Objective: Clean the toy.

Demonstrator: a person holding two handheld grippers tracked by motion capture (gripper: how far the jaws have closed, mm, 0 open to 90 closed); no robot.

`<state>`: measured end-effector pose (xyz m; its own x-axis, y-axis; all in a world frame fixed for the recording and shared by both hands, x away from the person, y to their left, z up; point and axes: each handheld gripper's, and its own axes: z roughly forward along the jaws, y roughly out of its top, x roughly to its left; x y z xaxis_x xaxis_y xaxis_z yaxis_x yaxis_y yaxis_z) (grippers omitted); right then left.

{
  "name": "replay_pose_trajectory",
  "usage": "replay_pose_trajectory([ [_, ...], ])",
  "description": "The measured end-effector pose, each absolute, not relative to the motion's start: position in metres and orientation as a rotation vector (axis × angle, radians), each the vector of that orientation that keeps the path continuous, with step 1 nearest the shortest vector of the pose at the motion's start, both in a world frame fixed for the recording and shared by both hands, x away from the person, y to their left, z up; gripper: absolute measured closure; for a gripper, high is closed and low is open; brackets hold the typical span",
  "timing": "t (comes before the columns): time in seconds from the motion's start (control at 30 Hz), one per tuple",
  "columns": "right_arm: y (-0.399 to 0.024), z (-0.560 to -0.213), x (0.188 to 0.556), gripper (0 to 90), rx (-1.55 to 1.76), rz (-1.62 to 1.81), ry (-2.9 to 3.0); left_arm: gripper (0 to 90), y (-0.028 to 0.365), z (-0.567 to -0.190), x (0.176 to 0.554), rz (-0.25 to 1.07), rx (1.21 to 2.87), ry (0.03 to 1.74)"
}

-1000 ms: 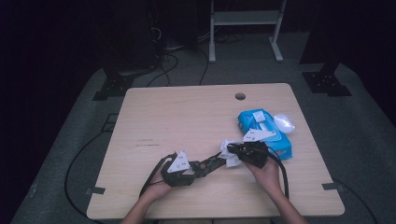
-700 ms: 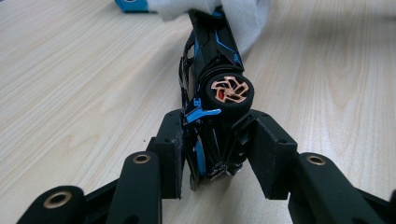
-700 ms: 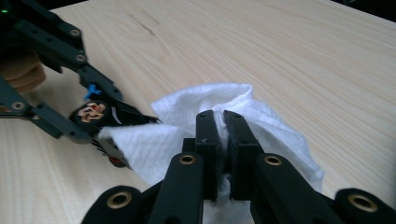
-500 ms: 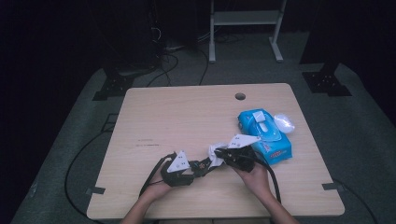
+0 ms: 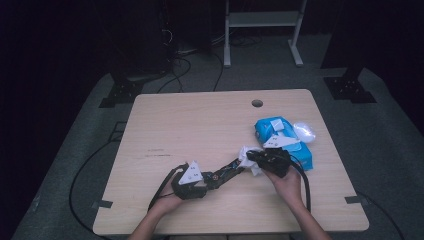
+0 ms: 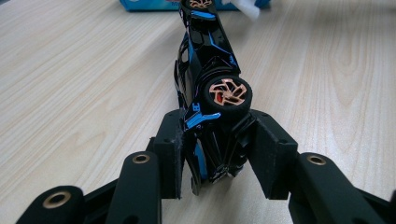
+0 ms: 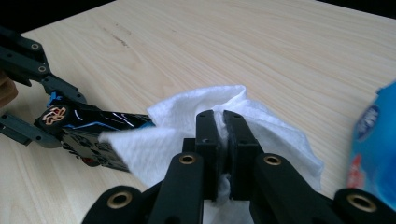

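A black toy car [image 6: 205, 79] with blue stripes and copper wheels lies on its side, and my left gripper [image 6: 215, 154] is shut on its rear end. In the high view the car [image 5: 226, 173] stretches from the left gripper [image 5: 210, 181] toward the right one. My right gripper [image 7: 222, 154] is shut on a crumpled white wipe [image 7: 187, 135], which rests against the car's [image 7: 93, 128] front end. From above, the wipe [image 5: 248, 159] sits at the tip of the right gripper [image 5: 257, 159].
A blue pack of wipes [image 5: 282, 140] lies at the right of the wooden table [image 5: 200, 125], with a white wad [image 5: 304, 131] beside it. A round cable hole [image 5: 257, 103] is near the far edge. Cables trail off the near edge.
The right gripper with the wipe slid left along the car, then back right toward its front end. The left gripper and the car stayed put.
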<state>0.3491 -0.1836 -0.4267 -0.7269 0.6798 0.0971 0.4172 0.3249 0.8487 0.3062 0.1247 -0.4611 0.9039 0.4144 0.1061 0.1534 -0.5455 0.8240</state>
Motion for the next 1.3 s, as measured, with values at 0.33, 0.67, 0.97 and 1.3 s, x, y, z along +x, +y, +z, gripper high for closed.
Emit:
replay_pose_trajectory([
  [0.33, -0.166, -0.403, 0.332, 84.5, 0.862, 1.49, 2.332, 58.3, 0.124, -0.461, 0.306, 0.363, 2.142, 0.408],
  [0.67, -0.088, -0.419, 0.321, 84.4, 0.656, 1.45, 2.552, 58.3, 0.123, -0.461, 0.306, 0.363, 2.144, 0.404],
  [0.97, -0.118, -0.427, 0.333, 84.4, 0.752, 1.345, 2.491, 58.4, 0.124, -0.461, 0.306, 0.362, 2.145, 0.405],
  [1.3, -0.143, -0.421, 0.338, 84.4, 0.842, 1.411, 2.421, 58.3, 0.124, -0.461, 0.307, 0.36, 2.144, 0.403],
])
